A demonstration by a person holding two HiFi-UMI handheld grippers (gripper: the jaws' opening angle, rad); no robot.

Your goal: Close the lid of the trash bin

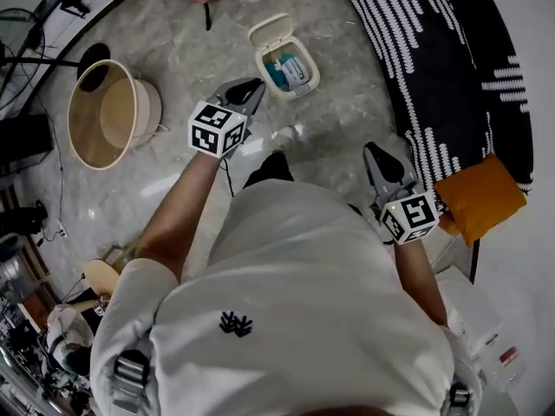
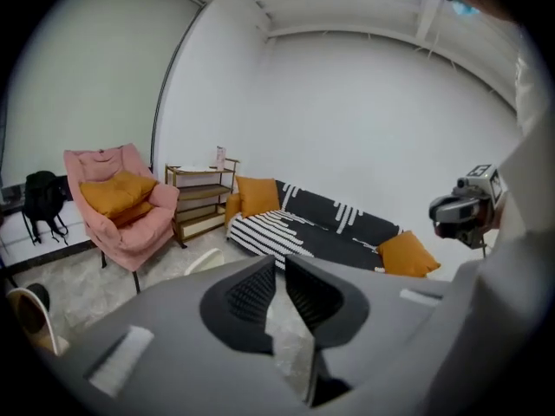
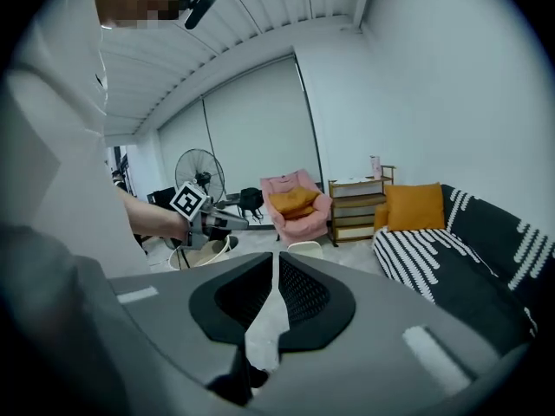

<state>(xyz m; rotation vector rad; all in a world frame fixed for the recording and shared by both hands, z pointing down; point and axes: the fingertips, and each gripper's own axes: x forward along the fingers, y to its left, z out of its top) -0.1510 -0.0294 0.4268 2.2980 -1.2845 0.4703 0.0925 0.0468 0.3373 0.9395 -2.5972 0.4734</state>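
A small white trash bin (image 1: 290, 66) stands on the marble floor ahead of me, its lid (image 1: 270, 33) swung up and back, with blue and white rubbish inside. My left gripper (image 1: 252, 89) is held above the floor just short of the bin's near left side, jaws shut and empty. My right gripper (image 1: 375, 151) hovers further back and to the right, also shut with nothing in it. Over the jaws in the left gripper view (image 2: 279, 271) the white lid (image 2: 205, 259) just shows. In the right gripper view (image 3: 276, 263) the bin (image 3: 304, 249) peeks over the jaws.
A round beige basket (image 1: 104, 113) stands to the left. A black-and-white striped sofa (image 1: 434, 68) with an orange cushion (image 1: 479, 199) runs along the right. A pink armchair (image 2: 117, 202), a low shelf (image 2: 199, 199) and a standing fan (image 3: 199, 168) lie beyond the bin.
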